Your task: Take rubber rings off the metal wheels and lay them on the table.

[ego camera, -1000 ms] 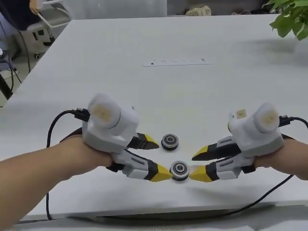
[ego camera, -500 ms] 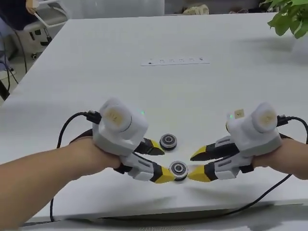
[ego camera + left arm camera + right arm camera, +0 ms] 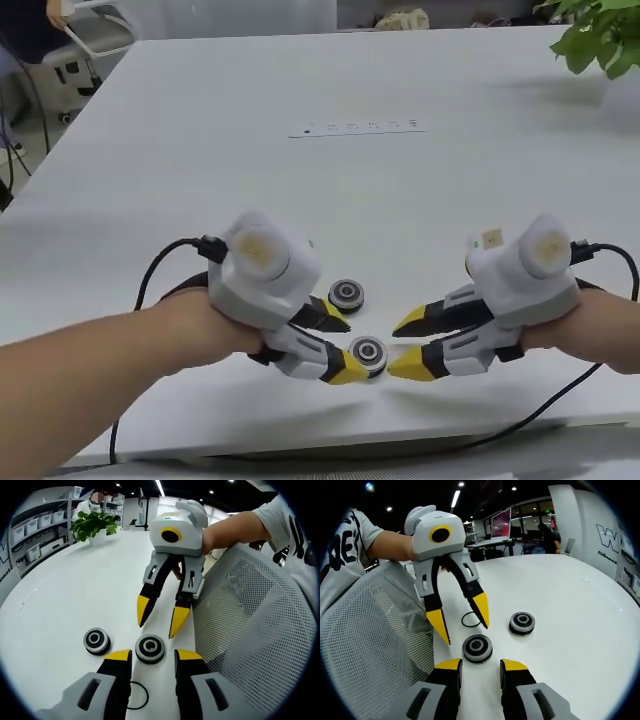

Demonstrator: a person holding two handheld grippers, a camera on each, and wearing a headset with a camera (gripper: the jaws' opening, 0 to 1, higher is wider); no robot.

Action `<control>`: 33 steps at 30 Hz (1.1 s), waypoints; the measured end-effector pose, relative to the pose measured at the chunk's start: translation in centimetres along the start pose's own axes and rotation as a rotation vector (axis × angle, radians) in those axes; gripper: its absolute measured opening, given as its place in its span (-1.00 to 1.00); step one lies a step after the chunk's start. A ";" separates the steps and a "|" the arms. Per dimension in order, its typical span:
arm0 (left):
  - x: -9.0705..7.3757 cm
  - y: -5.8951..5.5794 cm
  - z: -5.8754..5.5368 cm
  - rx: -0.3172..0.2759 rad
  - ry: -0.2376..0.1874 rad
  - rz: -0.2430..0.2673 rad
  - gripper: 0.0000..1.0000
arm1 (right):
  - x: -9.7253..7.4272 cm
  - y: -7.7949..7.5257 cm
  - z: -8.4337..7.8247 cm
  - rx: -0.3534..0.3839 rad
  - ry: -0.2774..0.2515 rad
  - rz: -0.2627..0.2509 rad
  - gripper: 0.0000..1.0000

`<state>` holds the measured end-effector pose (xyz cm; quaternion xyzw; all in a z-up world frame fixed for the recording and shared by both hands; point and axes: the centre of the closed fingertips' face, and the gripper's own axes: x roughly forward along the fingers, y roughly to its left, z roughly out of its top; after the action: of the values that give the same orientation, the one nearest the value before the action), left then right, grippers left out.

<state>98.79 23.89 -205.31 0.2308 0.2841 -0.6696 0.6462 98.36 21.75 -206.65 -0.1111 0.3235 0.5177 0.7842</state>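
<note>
This looks like an open-plan office or meeting room. A long white table (image 3: 200,150) has a flush socket strip (image 3: 357,127) at twelve o'clock, a leafy plant (image 3: 600,35) at one o'clock and an office chair (image 3: 85,50) at eleven. The gripper views add a mesh chair back (image 3: 250,630), shelves (image 3: 37,535) of storage bins, a lit monitor (image 3: 501,522) and ceiling strip lights (image 3: 160,487).

Near wheel (image 3: 368,351): on the table (image 3: 300,200) by its front edge, between the tips of my left gripper (image 3: 466,633) and my right gripper (image 3: 394,351).
Far wheel (image 3: 346,294): just behind the near wheel, slightly left, apart from it.
Loose ring (image 3: 148,696): flat on the table, under my left gripper.
Socket strip (image 3: 357,128): mid-table, well behind both wheels.
Plant (image 3: 600,35): far right corner.
</note>
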 end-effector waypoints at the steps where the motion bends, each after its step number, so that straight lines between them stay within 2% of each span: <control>1: 0.1 0.0 0.0 0.006 0.001 0.000 -0.46 | 0.0 0.0 0.0 0.000 0.000 0.000 -0.44; 17: 1.2 -0.2 0.2 0.003 0.006 -0.006 -0.67 | 0.0 0.1 0.0 0.004 0.002 0.001 -0.44; 28: 1.5 0.3 0.3 0.032 0.012 0.034 -0.84 | 0.0 0.0 0.0 0.000 0.002 0.000 -0.45; 31: 1.4 0.2 0.2 0.092 0.025 0.041 -0.84 | 0.0 0.0 -0.1 -0.001 0.003 -0.001 -0.45; 33: 1.4 0.2 0.2 0.100 0.027 0.044 -0.84 | 0.1 0.0 0.0 -0.002 0.003 0.000 -0.45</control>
<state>98.88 22.72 -206.08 0.2781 0.2537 -0.6654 0.6447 98.39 21.81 -206.69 -0.1124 0.3241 0.5178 0.7837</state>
